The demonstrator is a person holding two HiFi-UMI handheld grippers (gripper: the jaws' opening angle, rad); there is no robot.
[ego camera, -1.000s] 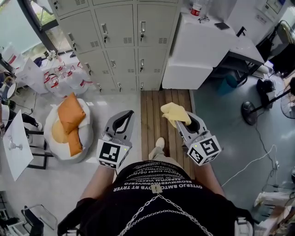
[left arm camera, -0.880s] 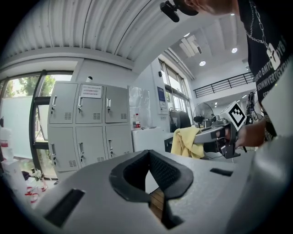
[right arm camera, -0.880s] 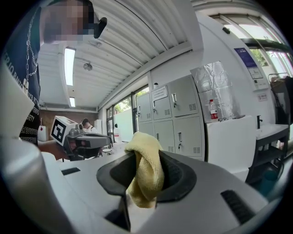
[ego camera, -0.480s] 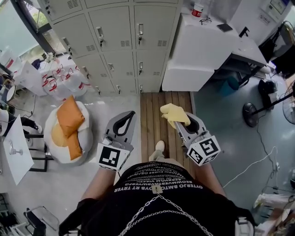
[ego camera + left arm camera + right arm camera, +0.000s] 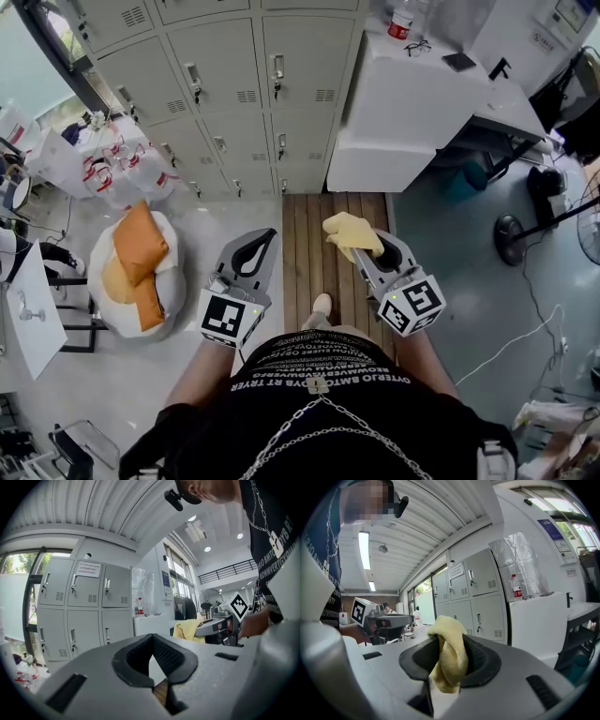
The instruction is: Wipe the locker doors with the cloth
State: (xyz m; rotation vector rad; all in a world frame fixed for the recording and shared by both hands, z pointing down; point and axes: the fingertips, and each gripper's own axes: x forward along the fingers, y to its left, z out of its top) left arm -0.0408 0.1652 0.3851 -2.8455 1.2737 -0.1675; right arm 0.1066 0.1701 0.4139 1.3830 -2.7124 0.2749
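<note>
Orange cushions [image 5: 141, 258] heaped on a pale beanbag [image 5: 175, 270] at the left, white bags [image 5: 127, 169] beyond them. Grey locker doors [image 5: 234, 84] far ahead, all shut, well apart from both grippers. Left gripper [image 5: 266, 236] near, clenched on nothing. Wooden floor strip [image 5: 309, 234] between the two grippers, running up to the lockers. Right gripper [image 5: 363, 249] grasping the cloth [image 5: 351, 231]: yellow, soft, bunched into a thick fold, drooping over the jaws. White cabinet [image 5: 403, 103] far right, beside the lockers, bottle [image 5: 400, 19] on top.
</note>
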